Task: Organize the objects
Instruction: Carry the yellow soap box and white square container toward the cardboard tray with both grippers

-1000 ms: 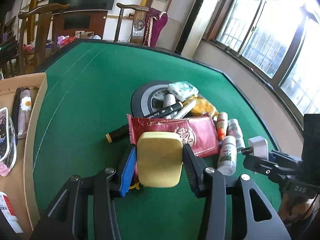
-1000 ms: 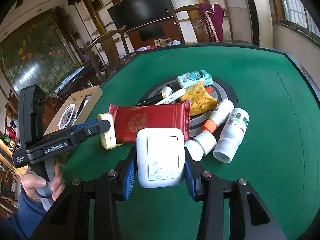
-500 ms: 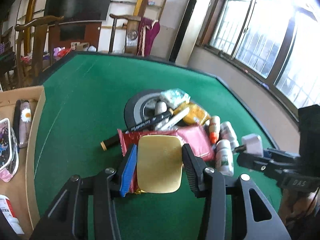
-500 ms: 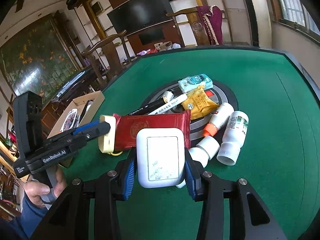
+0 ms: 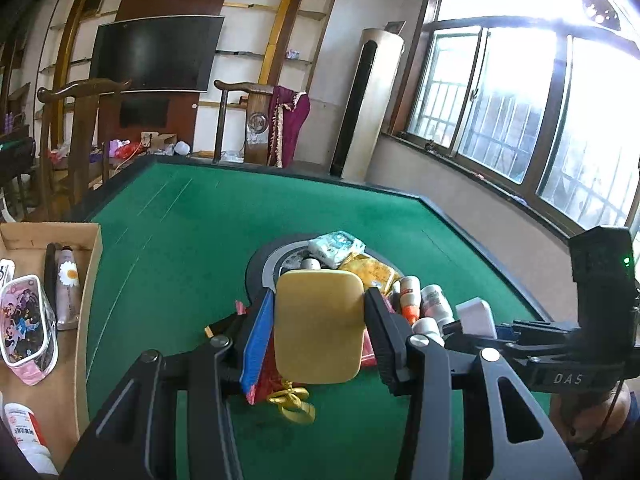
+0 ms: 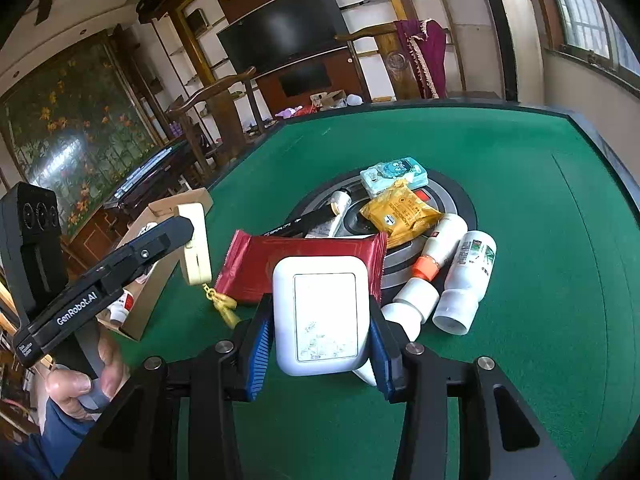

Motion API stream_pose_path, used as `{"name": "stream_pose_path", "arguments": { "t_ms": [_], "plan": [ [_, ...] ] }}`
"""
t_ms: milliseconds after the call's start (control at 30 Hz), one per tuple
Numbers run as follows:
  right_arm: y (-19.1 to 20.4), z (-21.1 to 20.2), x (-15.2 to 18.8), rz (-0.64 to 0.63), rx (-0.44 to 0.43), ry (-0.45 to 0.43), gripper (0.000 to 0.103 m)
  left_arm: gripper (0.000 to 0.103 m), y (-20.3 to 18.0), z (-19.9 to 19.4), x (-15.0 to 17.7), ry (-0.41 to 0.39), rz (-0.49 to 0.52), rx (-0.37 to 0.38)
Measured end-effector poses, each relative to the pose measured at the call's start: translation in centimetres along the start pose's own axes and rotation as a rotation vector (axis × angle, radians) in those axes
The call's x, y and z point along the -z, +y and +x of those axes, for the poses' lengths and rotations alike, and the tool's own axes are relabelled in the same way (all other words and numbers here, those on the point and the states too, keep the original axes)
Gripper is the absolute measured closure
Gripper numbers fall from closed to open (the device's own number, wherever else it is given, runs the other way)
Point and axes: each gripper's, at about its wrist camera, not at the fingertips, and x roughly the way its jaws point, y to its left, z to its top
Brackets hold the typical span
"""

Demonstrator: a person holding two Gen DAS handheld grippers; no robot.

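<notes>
Looking like a home living room: wall-mounted black flat-screen TV (image 5: 154,54), carved wooden armchairs (image 5: 78,140), green-felt worktop (image 5: 280,216), barred windows (image 5: 520,112).

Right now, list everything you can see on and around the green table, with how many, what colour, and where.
yellow case: 1, cream-yellow, gold charm hanging, in left tongs
white case: 1, white, in right tongs
pouch: 1, red, middle of pile
bottles: 3, white, right of pile
snack pack: 1, yellow, on disc
tissue pack: 1, teal-white, on disc
marker: 1, black, behind pouch
disc: 1, black-grey, table centre
box: 1, cardboard, left edge
left tongs: 1, black-blue
right tongs: 1, black-blue
</notes>
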Motion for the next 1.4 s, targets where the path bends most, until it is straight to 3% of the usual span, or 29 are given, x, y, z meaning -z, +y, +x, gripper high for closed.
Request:
{"name": "stream_pose_path", "arguments": {
  "t_ms": [300,1000,1400],
  "plan": [
    [0.1,-0.4,-0.3,0.001,-0.008,-0.018,0.057,0.058,0.1,-1.3,-0.3,-0.073,-0.009,0.003],
    [1.9,0.1,-0.3,-0.012,-0.033,-0.023,0.057,0.058,-0.4,-1.9,-0.2,-0.077,0.014,-0.007],
    [3.2,-0.1,-0.1,-0.023,-0.044,-0.038,0.056,0.058,-0.8,-2.8,-0.2,-0.105,0.043,-0.079]
  ]
}}
